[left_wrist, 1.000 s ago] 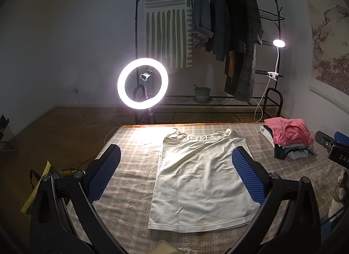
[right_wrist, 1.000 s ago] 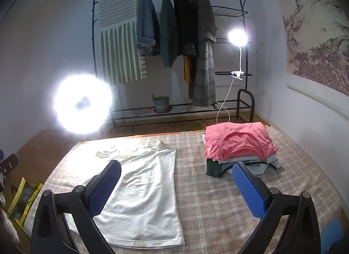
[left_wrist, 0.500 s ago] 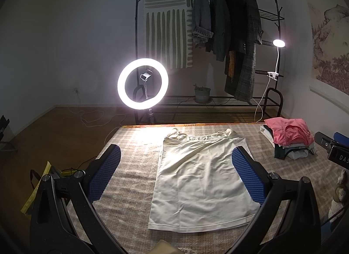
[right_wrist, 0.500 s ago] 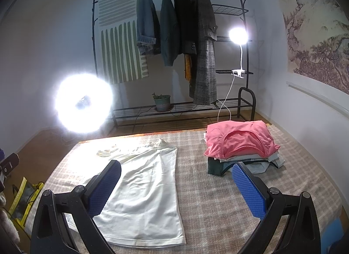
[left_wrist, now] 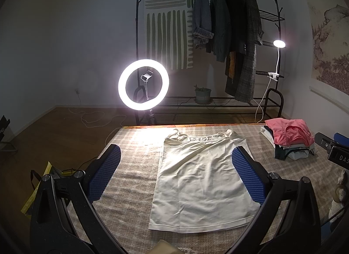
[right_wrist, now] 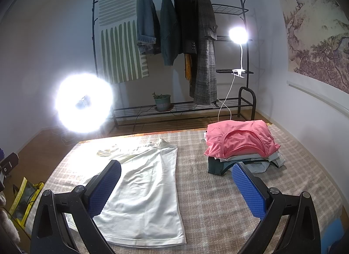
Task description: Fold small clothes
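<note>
A cream strappy top (left_wrist: 200,179) lies flat and spread out on the checked table cover (left_wrist: 133,179), straps at the far end, hem near me. It also shows in the right wrist view (right_wrist: 148,190). My left gripper (left_wrist: 175,174) is open and empty, held above the top's near half. My right gripper (right_wrist: 176,188) is open and empty, above the top's right edge. A stack of folded clothes with a pink shirt on top (right_wrist: 240,140) sits at the far right of the table, also in the left wrist view (left_wrist: 290,133).
A lit ring light (left_wrist: 143,84) stands beyond the table's far left edge. A clothes rack (left_wrist: 218,35) with hanging coats and a clip lamp (left_wrist: 279,44) lines the back wall. A yellow bag (right_wrist: 24,197) lies on the floor at left.
The right wrist view has shifted slightly, so the clothes stack sits a little lower and nearer. The left gripper and the top have not moved.
</note>
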`<act>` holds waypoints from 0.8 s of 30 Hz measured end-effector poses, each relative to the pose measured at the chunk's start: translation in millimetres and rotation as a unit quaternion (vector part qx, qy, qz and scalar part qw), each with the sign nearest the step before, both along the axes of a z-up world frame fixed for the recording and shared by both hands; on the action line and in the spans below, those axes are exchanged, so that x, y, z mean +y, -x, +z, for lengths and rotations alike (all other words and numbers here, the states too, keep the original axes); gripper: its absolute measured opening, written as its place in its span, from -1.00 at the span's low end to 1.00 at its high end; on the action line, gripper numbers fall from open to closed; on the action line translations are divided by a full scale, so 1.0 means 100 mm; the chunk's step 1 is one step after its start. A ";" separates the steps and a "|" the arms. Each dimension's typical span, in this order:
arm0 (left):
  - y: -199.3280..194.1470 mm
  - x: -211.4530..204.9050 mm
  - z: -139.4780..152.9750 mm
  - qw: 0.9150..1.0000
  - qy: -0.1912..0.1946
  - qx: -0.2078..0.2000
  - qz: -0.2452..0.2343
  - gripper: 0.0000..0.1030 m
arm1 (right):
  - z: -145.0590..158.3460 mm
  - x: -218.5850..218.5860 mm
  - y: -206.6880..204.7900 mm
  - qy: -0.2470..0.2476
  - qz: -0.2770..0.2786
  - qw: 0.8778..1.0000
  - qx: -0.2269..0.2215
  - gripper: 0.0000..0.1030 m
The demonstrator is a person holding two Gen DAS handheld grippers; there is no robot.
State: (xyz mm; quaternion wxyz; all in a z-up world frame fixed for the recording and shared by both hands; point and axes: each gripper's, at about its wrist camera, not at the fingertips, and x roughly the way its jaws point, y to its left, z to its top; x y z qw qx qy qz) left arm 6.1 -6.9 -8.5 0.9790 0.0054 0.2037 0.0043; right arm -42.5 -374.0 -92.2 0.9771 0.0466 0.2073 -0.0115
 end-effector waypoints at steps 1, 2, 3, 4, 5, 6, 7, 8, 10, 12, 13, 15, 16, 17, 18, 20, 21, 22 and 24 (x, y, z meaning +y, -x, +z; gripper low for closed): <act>0.00 0.00 0.00 1.000 0.000 0.000 0.000 1.00 | 0.00 0.00 0.00 0.000 0.000 1.000 0.000 0.99; 0.00 0.00 0.00 1.000 0.001 0.001 -0.001 1.00 | 0.00 0.00 0.00 -0.001 0.000 1.000 0.000 0.99; 0.00 0.00 0.00 1.000 0.000 0.000 0.000 1.00 | 0.00 0.00 0.00 0.000 0.000 1.000 0.000 0.99; 0.00 0.00 0.00 1.000 0.000 0.000 0.000 1.00 | -0.01 0.00 -0.01 0.000 0.000 1.000 0.000 0.99; 0.00 0.00 0.00 1.000 0.000 -0.001 0.000 1.00 | -0.01 0.00 -0.01 0.000 0.000 1.000 0.000 0.99; 0.00 0.00 0.00 1.000 0.000 -0.001 0.000 1.00 | -0.01 0.00 -0.01 -0.001 0.000 1.000 0.001 0.99; 0.00 0.00 0.00 1.000 0.000 0.000 0.000 1.00 | -0.01 0.00 -0.01 -0.001 0.000 1.000 0.000 0.99; 0.00 0.00 -0.01 1.000 0.000 0.000 0.000 1.00 | -0.01 0.00 -0.01 -0.001 0.000 1.000 0.001 0.99; 0.00 0.00 0.00 1.000 0.000 0.000 0.000 1.00 | -0.01 0.00 -0.01 -0.001 0.000 1.000 0.001 0.99; 0.01 0.00 0.00 1.000 0.000 0.000 0.000 1.00 | -0.01 0.00 -0.01 -0.001 0.000 1.000 0.001 0.99; 0.01 0.00 0.00 1.000 0.000 -0.001 0.001 1.00 | -0.01 0.00 -0.01 -0.001 0.000 1.000 0.001 0.99; 0.00 0.00 -0.01 1.000 0.000 -0.001 0.001 1.00 | -0.02 0.00 -0.02 -0.001 0.000 1.000 0.001 0.99; 0.01 0.00 -0.01 1.000 0.000 -0.001 0.001 1.00 | -0.02 0.00 -0.01 -0.001 0.000 1.000 0.001 0.99; 0.01 -0.01 0.00 1.000 0.000 -0.001 0.001 1.00 | -0.02 0.00 -0.01 -0.001 0.000 1.000 0.001 0.99; 0.01 0.00 -0.01 1.000 0.000 -0.001 0.001 1.00 | -0.02 0.00 -0.02 -0.001 0.000 1.000 0.001 0.99; 0.01 0.00 -0.01 1.000 0.001 -0.001 0.000 1.00 | -0.02 0.00 -0.02 -0.001 0.000 1.000 0.001 0.99; 0.01 0.00 -0.01 1.000 0.000 -0.001 0.000 1.00 | -0.02 0.00 -0.02 -0.001 0.000 1.000 0.001 0.99; 0.01 0.00 -0.01 1.000 0.000 -0.001 0.000 1.00 | -0.02 0.00 -0.02 -0.001 0.000 1.000 0.001 0.99; 0.01 0.00 -0.01 1.000 0.000 -0.001 0.000 1.00 | -0.01 0.00 -0.02 -0.002 0.000 1.000 0.002 0.99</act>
